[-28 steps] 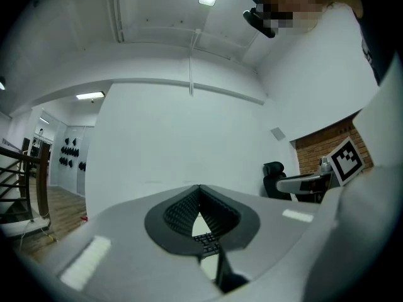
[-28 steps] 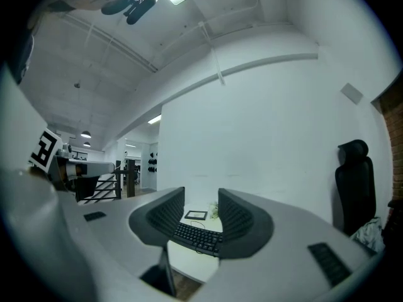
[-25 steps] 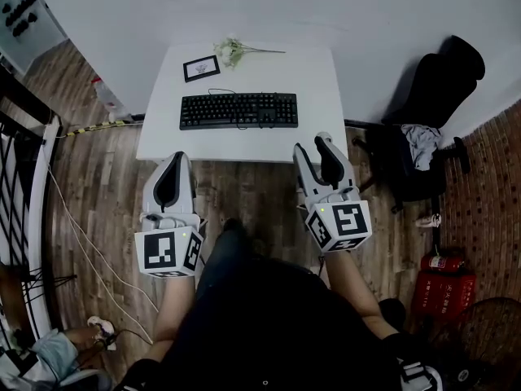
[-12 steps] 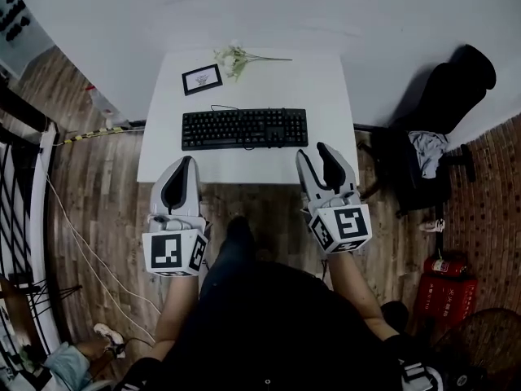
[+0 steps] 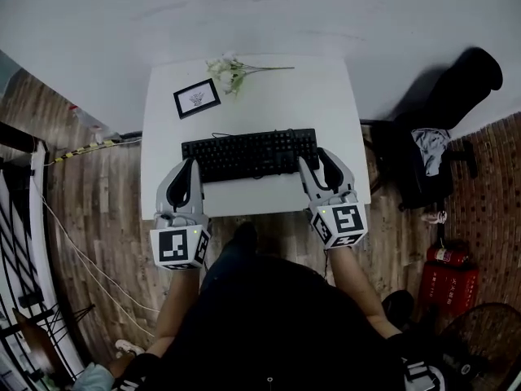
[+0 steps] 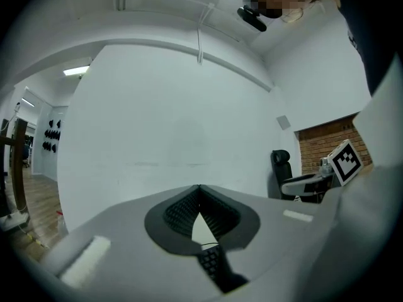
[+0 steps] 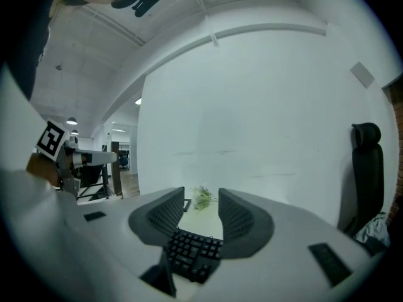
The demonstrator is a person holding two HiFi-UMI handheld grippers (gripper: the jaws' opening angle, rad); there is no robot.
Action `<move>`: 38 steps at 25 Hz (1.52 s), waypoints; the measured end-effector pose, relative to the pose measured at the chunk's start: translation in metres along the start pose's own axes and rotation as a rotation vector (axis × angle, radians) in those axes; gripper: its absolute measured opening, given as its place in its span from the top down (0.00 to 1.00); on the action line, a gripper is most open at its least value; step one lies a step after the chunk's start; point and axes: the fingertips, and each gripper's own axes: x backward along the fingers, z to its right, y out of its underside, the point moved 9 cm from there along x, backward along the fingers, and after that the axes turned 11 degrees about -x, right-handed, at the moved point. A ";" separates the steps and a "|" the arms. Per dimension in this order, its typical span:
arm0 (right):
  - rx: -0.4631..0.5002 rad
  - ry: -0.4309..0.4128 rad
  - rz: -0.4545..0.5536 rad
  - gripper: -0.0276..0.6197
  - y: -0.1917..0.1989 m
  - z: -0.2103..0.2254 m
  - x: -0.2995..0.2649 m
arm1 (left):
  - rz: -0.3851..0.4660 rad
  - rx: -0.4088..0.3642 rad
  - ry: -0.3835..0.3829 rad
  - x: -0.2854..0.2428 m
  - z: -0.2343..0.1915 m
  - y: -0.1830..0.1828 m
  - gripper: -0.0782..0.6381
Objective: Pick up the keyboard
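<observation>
Keyboard (image 5: pixel 251 154): what form, and where does it lie? (Student)

Black, long and flat, full width, with rows of dark keys and a thin cable leaving its rear edge. It lies flat across the white worktop (image 5: pixel 334 96), lengthwise from left to right, in the near half. Behind it, at the left, lies a small framed picture (image 5: pixel 196 98); just right of that, a sprig of pale flowers (image 5: pixel 228 70). (Tutor)

And the tool at the left end? (Student)

Left hand-held gripper (image 5: pixel 188 168): jaws fully together, tips meeting, nothing between them. It sits at the keyboard's left end, and in the left gripper view the keys (image 6: pixel 211 263) show just beneath the closed tips. (Tutor)

And at the right? (Student)

Right hand-held gripper (image 5: pixel 315 160): jaws apart, holding nothing. In the right gripper view the keyboard's right end (image 7: pixel 192 253) shows in the gap, low between the ribbed pads, which do not press on it. Farther right, off the worktop, stands a black chair (image 5: pixel 444 112). (Tutor)
</observation>
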 end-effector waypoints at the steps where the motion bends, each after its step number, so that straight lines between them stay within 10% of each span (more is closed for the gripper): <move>1: -0.004 0.010 -0.015 0.71 0.003 0.003 -0.008 | -0.014 0.010 -0.005 -0.008 -0.005 0.006 0.87; 38: -0.206 0.159 -0.581 0.65 0.114 0.118 -0.085 | -0.553 0.128 0.108 -0.084 -0.048 0.179 0.87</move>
